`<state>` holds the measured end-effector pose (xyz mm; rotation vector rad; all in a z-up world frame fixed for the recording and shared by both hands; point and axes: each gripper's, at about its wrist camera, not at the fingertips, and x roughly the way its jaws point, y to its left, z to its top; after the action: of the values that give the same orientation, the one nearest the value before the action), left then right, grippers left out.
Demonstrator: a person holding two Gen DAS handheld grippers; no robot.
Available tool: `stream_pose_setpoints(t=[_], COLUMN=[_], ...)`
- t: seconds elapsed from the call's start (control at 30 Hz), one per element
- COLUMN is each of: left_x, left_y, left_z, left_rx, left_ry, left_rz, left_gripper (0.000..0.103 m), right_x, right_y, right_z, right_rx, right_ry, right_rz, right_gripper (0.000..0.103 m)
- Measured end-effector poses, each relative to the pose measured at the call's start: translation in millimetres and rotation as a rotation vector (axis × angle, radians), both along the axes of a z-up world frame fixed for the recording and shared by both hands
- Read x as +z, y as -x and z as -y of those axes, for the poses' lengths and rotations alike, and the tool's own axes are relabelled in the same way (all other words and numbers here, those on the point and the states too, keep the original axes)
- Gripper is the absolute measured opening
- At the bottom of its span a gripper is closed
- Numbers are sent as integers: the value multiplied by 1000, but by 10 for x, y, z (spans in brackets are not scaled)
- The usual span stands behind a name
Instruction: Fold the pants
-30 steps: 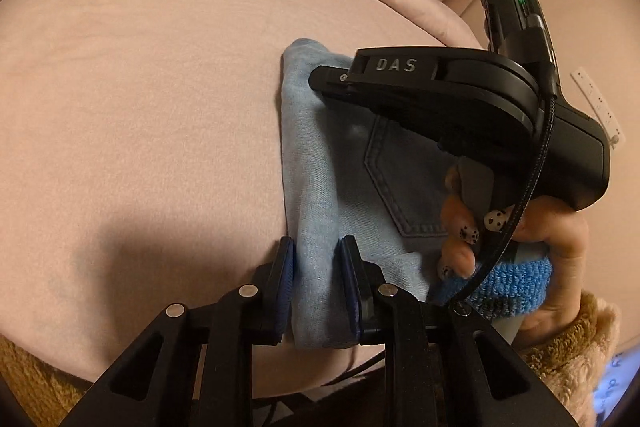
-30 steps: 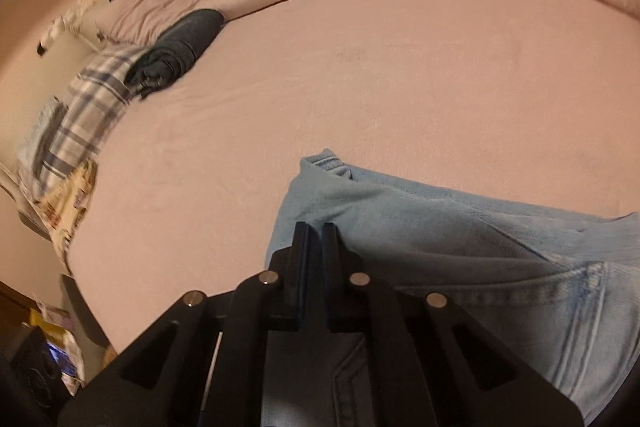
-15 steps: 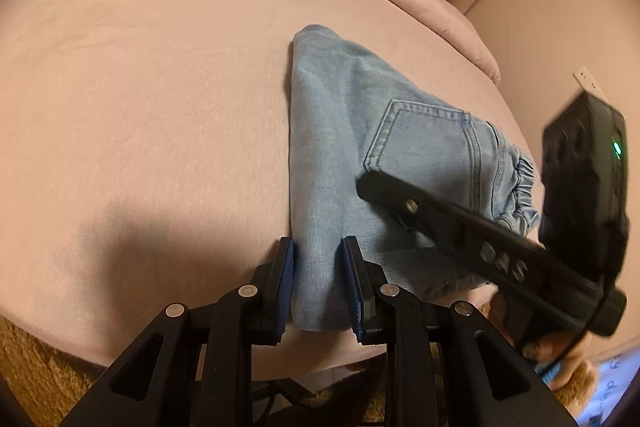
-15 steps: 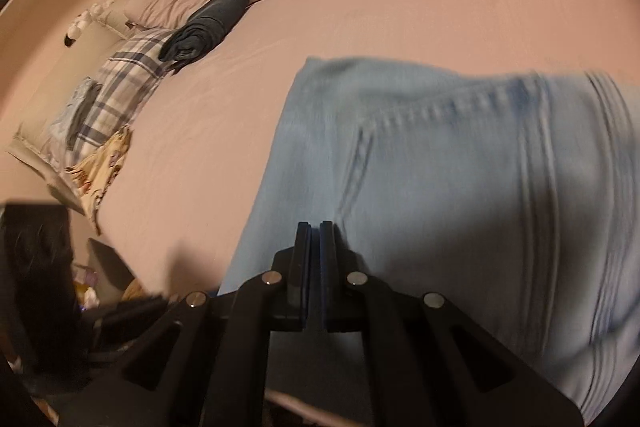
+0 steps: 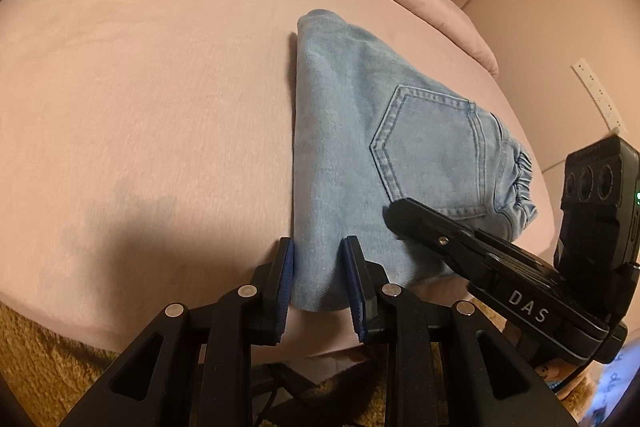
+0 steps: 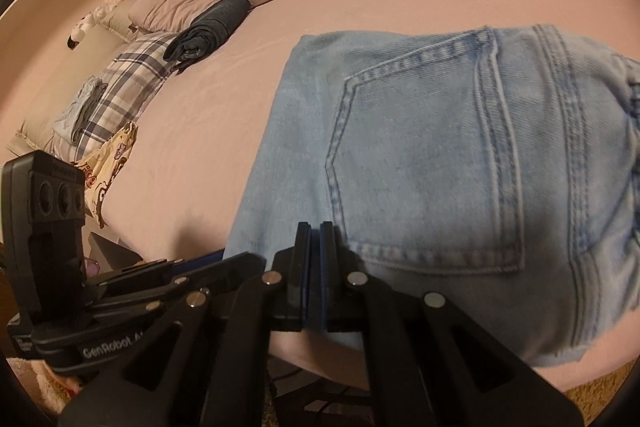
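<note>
- Folded flat, the light-blue jeans (image 5: 360,131) lie near the front edge of the pink bed (image 5: 140,87), back pocket (image 6: 424,163) facing up.
- Your left claw (image 5: 318,267) sits at the near corner of the jeans, fingers apart, denim lying between the blue pads (image 5: 286,267) without being pinched.
- Your right claw (image 6: 315,267) has its fingers pressed together, tips over the jeans just below the pocket; whether cloth is caught between them cannot be told.
- Beyond, a rolled dark garment (image 6: 208,31) rests beside a plaid pillow (image 6: 124,87).
</note>
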<state>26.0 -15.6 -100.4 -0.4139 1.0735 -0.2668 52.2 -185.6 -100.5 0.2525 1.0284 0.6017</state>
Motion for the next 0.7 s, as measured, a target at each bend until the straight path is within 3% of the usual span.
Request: stream_pose_setpoints(t=[0.43,0.53,0.57,0.6,0.7], left_x=[193,315,343,358,344], left_y=[115,98,82,60,-39], left_z=[-41,-121,-151,-176,-221], left_rx=[-29,-18,-10,1,25], left_ry=[-35,-9,-4,-3,-1], left_rz=[32,68,80,87,82], left_gripper=[26,26,28,35,45], right_x=[108,227,276,325,424], right_y=[165,210,223,235,249], right_z=[195,328,391,462,663], right_rx=[-50,-101,-126,-153,-219], right_ry=[14,43,54,63,82], right_rz=[18,63,80,100,137], right_gripper=[7,23,35,44,45])
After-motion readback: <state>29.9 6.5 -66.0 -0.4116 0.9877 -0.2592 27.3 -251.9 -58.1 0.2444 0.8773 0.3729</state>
